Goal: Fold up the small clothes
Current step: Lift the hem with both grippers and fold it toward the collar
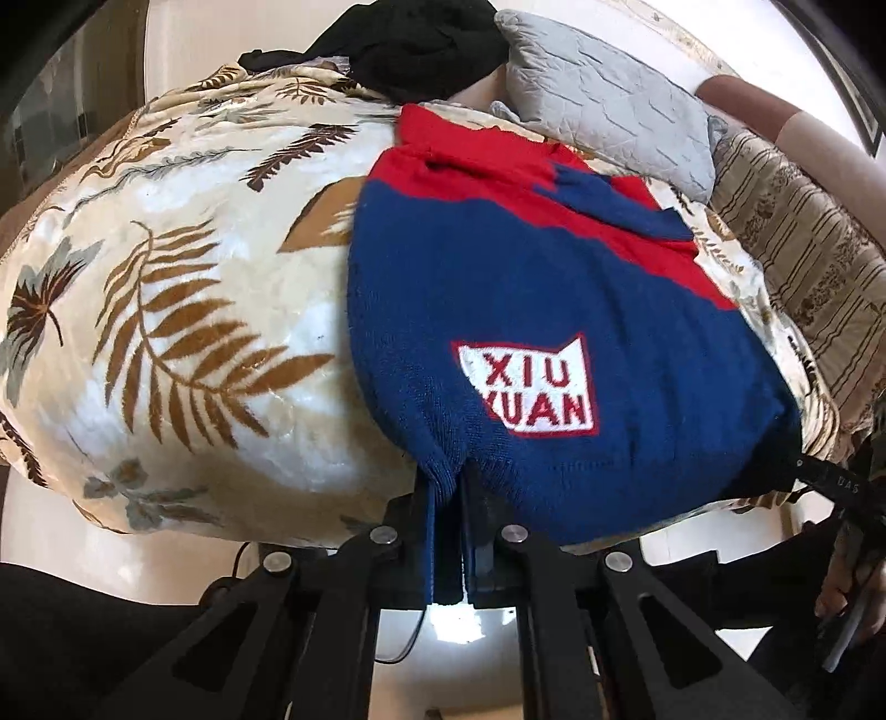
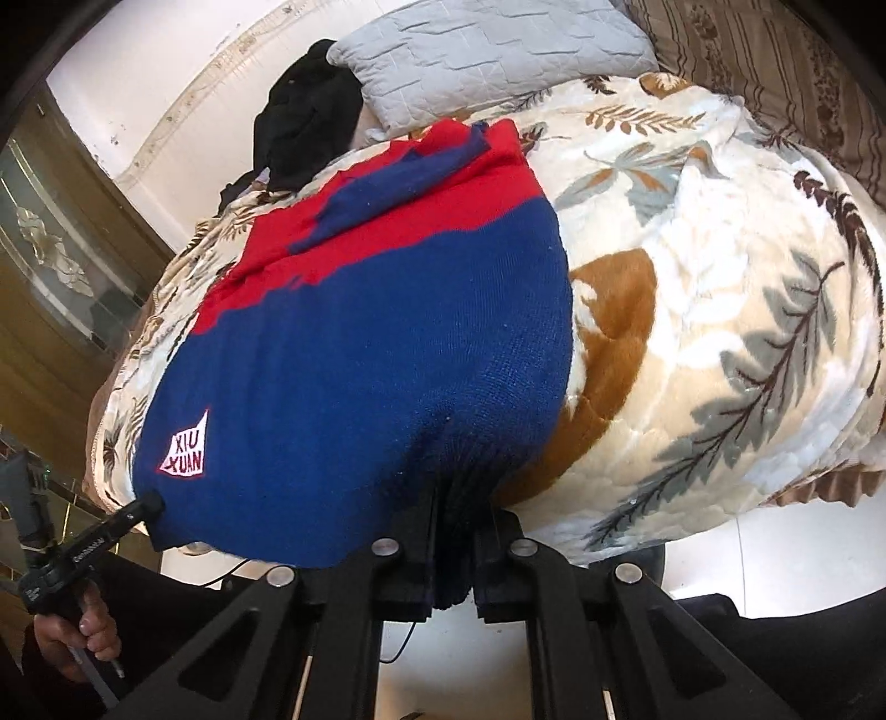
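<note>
We start at the left. Our left gripper (image 1: 446,487) is clenched tight on the near hem of the little sweater (image 1: 531,310), at the corner close to the white patch with letters (image 1: 531,387). A pinch of blue knit sticks up between its jaws. The sweater lies flat on the leafy blanket (image 1: 183,288) on the bed, blue half near us, red half far away. In the left wrist view it runs from the jaws up toward one o'clock, and its long way goes from the hem to the red collar. One blue sleeve (image 1: 620,205) lies folded across the red part. Now we go right. Our right gripper (image 2: 451,504) is clenched on the same hem at the other near corner. In the right wrist view the sweater goes from those jaws up toward eleven o'clock, and the left gripper's tip shows at eight o'clock, touching the hem. So both hands hold the near edge, side by side, about as near as each other. We think the next move is to lift the hem and carry it away toward the collar. Beyond the collar are a grey pillow (image 2: 487,50) and a pile of black clothes (image 2: 310,111).
</note>
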{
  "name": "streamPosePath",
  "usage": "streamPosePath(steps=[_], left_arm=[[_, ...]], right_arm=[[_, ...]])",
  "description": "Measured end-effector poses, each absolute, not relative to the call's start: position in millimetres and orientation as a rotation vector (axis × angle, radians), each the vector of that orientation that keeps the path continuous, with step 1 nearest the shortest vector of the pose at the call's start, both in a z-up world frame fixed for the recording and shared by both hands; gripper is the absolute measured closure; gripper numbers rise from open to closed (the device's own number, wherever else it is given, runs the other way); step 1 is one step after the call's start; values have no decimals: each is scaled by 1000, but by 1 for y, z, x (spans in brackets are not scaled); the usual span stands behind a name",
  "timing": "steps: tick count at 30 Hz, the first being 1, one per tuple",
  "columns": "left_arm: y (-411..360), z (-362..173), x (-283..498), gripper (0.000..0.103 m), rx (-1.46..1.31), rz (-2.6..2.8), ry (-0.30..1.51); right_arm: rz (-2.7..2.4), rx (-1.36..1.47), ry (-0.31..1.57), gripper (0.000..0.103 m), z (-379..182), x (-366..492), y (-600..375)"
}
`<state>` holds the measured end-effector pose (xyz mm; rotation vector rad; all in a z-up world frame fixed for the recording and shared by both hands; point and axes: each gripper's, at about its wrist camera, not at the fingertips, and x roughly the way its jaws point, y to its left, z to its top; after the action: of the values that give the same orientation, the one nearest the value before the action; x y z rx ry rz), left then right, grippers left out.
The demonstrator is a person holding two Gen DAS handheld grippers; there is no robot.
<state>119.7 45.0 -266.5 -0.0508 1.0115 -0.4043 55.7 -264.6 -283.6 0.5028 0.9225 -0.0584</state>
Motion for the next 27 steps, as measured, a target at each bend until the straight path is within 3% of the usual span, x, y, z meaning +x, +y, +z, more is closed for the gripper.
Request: streamPosePath(steps=[14,27], left_arm=[[21,-172,157,96,14,-473,820],[-5,-121,287,96,98,-385,732]], right_arm=[[11,429,747,93,-198,84,-277],[-19,425,664,93,-145,197,-319]])
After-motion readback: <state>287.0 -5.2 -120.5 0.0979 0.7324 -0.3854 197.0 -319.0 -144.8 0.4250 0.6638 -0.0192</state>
